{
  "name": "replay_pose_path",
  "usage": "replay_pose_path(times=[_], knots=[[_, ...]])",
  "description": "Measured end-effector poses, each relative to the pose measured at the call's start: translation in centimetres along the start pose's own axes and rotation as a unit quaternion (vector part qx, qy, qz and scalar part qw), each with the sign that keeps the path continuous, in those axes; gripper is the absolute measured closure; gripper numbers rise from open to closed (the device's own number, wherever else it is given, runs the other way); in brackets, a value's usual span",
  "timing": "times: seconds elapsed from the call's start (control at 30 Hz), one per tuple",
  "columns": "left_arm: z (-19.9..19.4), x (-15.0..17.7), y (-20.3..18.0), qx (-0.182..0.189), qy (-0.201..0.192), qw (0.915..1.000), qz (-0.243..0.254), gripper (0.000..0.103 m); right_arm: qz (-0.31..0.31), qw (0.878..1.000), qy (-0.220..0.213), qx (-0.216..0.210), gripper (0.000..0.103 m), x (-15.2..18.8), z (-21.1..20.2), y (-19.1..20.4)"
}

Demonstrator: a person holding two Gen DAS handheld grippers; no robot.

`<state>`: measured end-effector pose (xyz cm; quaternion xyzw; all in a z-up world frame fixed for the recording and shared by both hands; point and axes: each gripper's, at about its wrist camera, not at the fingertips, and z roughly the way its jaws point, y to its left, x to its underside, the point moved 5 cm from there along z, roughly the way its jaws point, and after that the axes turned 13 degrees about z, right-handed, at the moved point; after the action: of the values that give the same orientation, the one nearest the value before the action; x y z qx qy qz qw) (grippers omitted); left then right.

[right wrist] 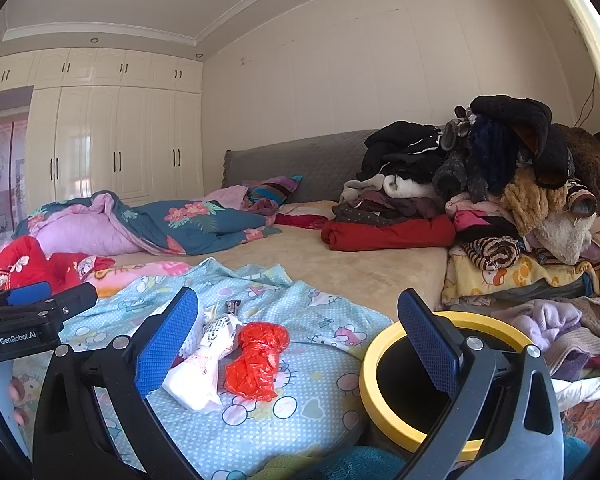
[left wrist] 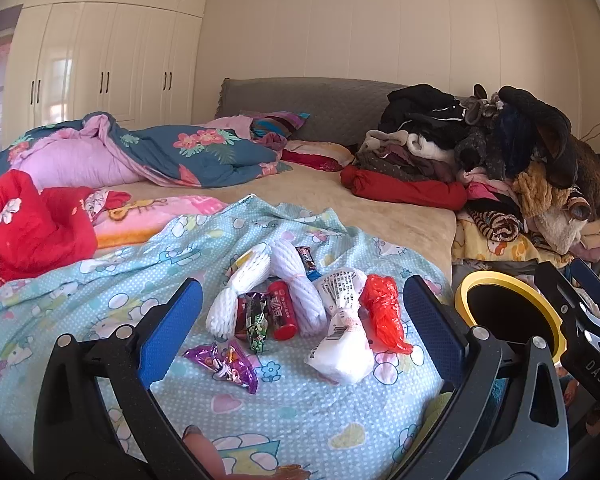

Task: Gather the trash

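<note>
Both tongs are released and grasp nothing: the left gripper (left wrist: 302, 324) and right gripper (right wrist: 298, 344) spread ribbed blue pads. On the dotted light-blue quilt (left wrist: 260, 412) lies the trash: two white foam nets (left wrist: 300, 292), one crinkled red plastic bag (left wrist: 384, 318), one white printed pouch (left wrist: 342, 344), one red tube (left wrist: 281, 314) and one glossy purple wrapper (left wrist: 228, 364). A round yellow-rimmed bin (right wrist: 384, 408) stands just beside the bed

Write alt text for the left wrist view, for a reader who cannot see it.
The open left gripper hovers over a heap of trash on a light blue cartoon-print sheet: white foam nets, a red plastic bag, a purple wrapper and a white packet. A yellow-rimmed bin stands to the right beside the bed.
</note>
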<state>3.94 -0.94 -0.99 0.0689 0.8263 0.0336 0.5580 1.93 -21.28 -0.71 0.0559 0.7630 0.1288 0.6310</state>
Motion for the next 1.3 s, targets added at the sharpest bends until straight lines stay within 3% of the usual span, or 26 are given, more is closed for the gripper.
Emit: replay_pose_path(times=[0.37, 0.67, 0.97, 1.17, 1.3], knots=[[0.4, 0.2, 0.9, -0.013, 0.007, 0.9998, -0.011, 0.011, -0.003, 0.999, 0.026, -0.026, 0.006, 0.5, 0.9, 1.1], [1.8, 1.2, 5.5, -0.057, 0.028, 0.9969, -0.046, 0.011, -0.021, 0.993, 0.086, -0.076, 0.006, 2.1, 3.5, 5.1], [3.8, 2.0, 10.5, -0.078, 0.046, 0.9920, -0.088, 0.011, -0.040, 0.977, 0.176, -0.117, 0.006, 5.0, 6.9, 9.0], [6.4, 2.8, 12.2, -0.064, 0.066, 0.9907, -0.101, 0.011, -0.063, 0.966, 0.231, -0.097, 0.006, 7.2, 9.9, 9.6], [9.2, 3.5, 12.2, -0.030, 0.091, 0.9902, -0.101, 0.011, -0.070, 0.955, 0.276, -0.081, 0.006, 9.2, 12.1, 9.5]])
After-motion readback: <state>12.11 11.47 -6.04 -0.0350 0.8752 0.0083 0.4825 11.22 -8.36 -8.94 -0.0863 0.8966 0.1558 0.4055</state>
